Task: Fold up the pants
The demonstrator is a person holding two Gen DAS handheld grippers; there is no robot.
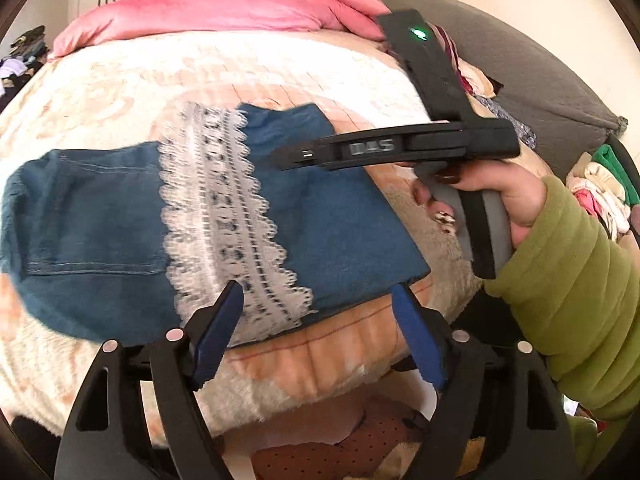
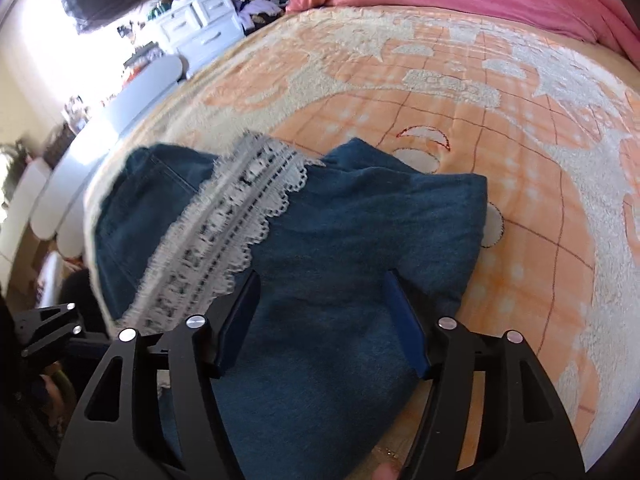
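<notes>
Blue denim pants [image 1: 332, 208] with a white lace band [image 1: 224, 216] across them lie folded on the peach and cream blanket [image 1: 100, 92], near the bed's front edge. My left gripper [image 1: 318, 304] hangs open just above the near edge of the pants, with nothing between its blue pads [image 1: 218, 332]. In the right wrist view my right gripper [image 2: 322, 284] stands open over the blue cloth [image 2: 360, 220], beside the lace band [image 2: 224, 232], its pads apart and clear of the fabric. A hand [image 1: 508, 196] in a green sleeve holds that gripper [image 1: 288, 156] above the pants' right part.
A pink duvet [image 1: 224, 8] is bunched along the far side of the bed. A grey padded panel [image 1: 520, 60] and a pile of clothes [image 1: 600, 188] sit at the right. A white dresser [image 2: 200, 28] stands beyond the bed's left side.
</notes>
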